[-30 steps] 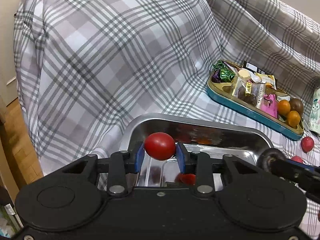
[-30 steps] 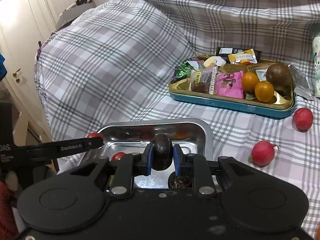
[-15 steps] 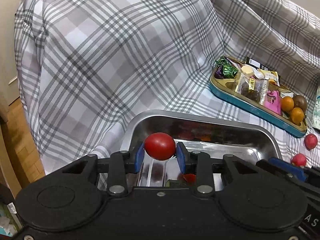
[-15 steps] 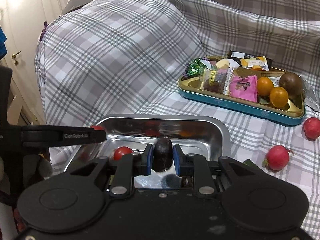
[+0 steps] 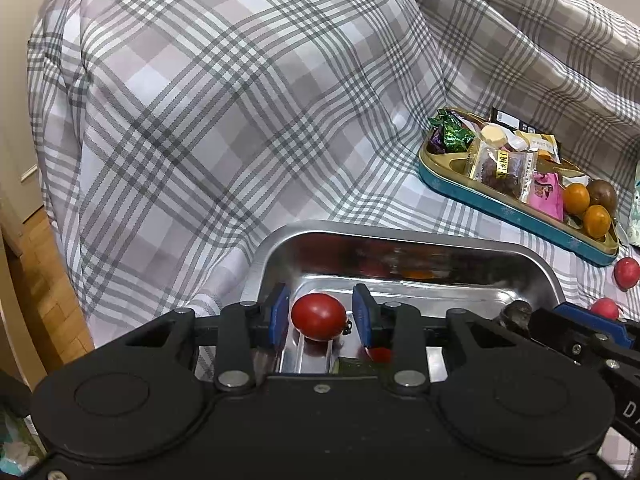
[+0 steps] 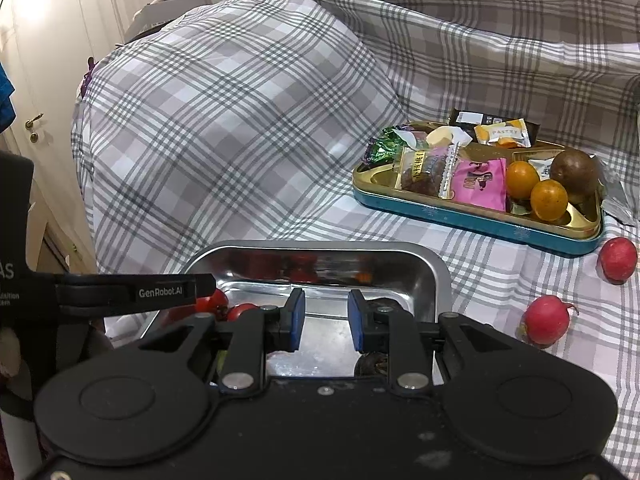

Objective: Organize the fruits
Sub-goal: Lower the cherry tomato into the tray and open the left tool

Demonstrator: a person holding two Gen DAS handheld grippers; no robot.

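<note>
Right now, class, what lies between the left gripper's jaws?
A red cherry tomato lies between the jaws of the left gripper, with a small gap on each side, over the steel tray. The left wrist view shows it.

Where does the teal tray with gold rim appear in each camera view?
Left wrist view: teal tray at right edge, above centre.
Right wrist view: teal tray right of centre, middle height.
Shared landmark: the steel pan lies in front of it in both.
</note>
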